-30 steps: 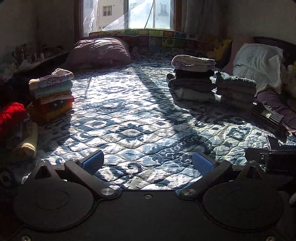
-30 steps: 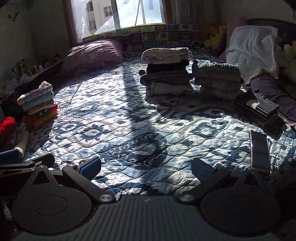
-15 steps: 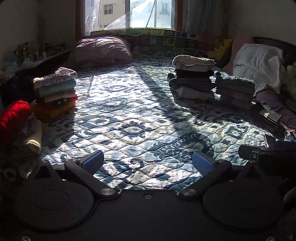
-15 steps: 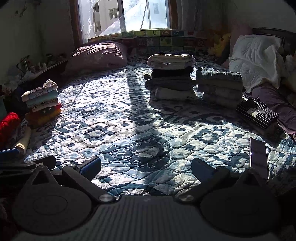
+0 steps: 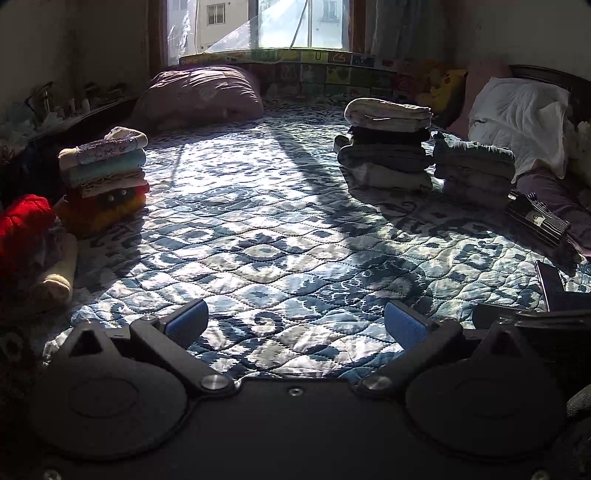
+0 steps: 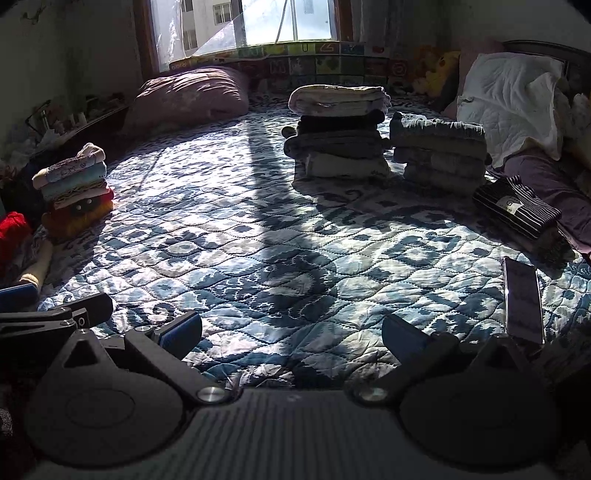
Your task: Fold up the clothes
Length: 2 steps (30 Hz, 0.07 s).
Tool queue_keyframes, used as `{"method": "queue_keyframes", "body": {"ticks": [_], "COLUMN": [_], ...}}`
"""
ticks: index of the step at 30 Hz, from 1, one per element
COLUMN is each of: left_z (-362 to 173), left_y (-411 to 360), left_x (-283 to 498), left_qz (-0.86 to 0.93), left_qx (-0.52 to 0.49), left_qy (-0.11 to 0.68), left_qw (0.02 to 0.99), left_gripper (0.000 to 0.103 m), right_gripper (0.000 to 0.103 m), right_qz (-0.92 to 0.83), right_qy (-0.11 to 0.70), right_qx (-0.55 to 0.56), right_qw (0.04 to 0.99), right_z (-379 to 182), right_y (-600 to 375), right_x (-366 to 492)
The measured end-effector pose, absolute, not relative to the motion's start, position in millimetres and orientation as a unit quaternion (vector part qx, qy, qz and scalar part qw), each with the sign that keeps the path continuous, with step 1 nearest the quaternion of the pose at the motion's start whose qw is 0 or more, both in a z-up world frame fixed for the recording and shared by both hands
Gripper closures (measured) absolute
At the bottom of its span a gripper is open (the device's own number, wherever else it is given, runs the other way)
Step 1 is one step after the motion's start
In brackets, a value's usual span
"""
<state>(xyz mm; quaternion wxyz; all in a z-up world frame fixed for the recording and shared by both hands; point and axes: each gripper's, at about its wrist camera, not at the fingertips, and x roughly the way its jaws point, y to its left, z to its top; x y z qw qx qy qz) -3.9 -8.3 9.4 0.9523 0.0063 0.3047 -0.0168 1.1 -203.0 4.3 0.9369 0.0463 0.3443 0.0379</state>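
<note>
Compared with 1 second ago, both wrist views sit slightly higher and more level over the blue-and-white quilted bedspread (image 5: 280,236), and the window (image 5: 258,26) shows more fully; nothing on the bed has shifted. The left gripper (image 5: 295,321) stays wide open with nothing between its blue-padded fingers (image 5: 186,321), hovering above the near edge of the quilt. The right gripper (image 6: 291,332) is likewise spread wide and empty, just beside the left one, whose dark body shows at the left edge of the right wrist view.

The quilt is stitched in curved lozenges, creased near the grippers, and crossed by a broad diagonal shadow. Folded clothes stand in 3 piles: a colourful stack of pastel, red and yellow knits (image 5: 105,177) at the left edge, a taller stack of cream and dark grey garments (image 5: 386,144) at centre right, and touching it a squat stack of grey ribbed fabric (image 5: 474,171). A folded black-and-white striped garment (image 5: 535,221) lies alone further right. A loose red woolly item (image 5: 22,225) and a cream roll (image 5: 55,277) sit at the far left. A flat dark phone (image 6: 522,299) rests on the quilt near the right gripper. A mauve puffy duvet bundle (image 5: 199,94) and a crumpled white pillow (image 5: 521,114) lie at the back.
</note>
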Motion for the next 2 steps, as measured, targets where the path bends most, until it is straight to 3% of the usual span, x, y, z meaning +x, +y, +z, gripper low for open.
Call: {"method": "queue_keyframes", "body": {"ticks": [2], "left_z": [7.7], "left_y": [-7.7], "left_x": [-3.9], "left_qz": [-0.017], "left_qx": [0.008], "left_qy": [0.305], "left_qw": [0.952], "left_gripper": [0.000], "right_gripper": [0.000], "right_qz": [0.038], "right_qy": [0.346], "right_qx": [0.047], "right_qw": [0.936], "right_z": [3.2], "right_y": [-202.4], "right_x": [2.5]}}
